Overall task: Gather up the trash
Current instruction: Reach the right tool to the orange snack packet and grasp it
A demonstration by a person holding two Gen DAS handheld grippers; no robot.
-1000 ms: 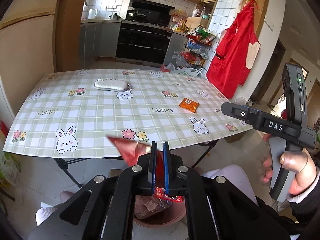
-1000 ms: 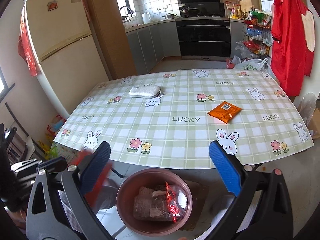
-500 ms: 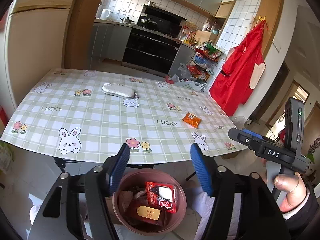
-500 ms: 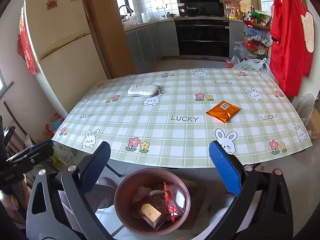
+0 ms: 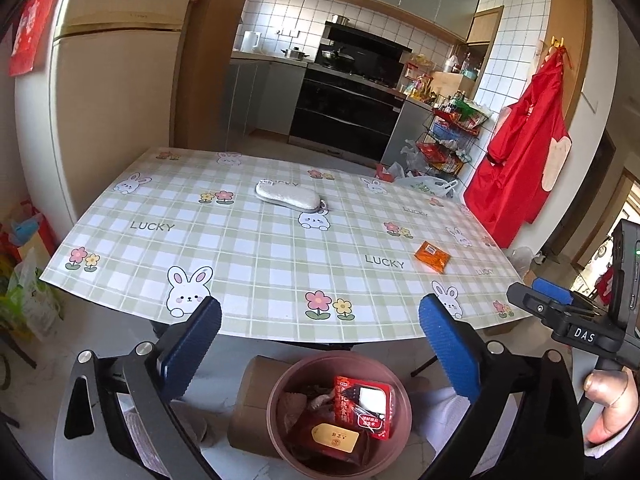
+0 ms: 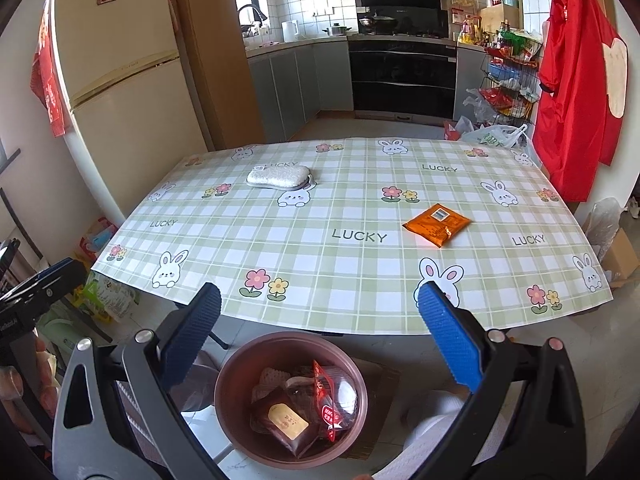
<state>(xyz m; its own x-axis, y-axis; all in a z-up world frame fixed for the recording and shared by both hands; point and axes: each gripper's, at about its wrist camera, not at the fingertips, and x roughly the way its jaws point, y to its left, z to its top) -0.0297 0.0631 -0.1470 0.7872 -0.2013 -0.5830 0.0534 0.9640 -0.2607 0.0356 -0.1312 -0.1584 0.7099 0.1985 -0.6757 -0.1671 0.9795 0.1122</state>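
Observation:
An orange snack packet lies on the right side of the checked tablecloth; it also shows in the right wrist view. A brown round bin stands on the floor below the table's near edge, holding red wrappers; it shows in the right wrist view too. My left gripper is open and empty above the bin. My right gripper is open and empty above the bin.
A white sponge pad lies on the far middle of the table. A fridge stands at the left, a wire rack with bags and a red apron at the right. Cardboard lies under the bin.
My left gripper opened and let go of the red wrapper, which now lies in the bin. The left gripper then rose a little. The right gripper stayed open.

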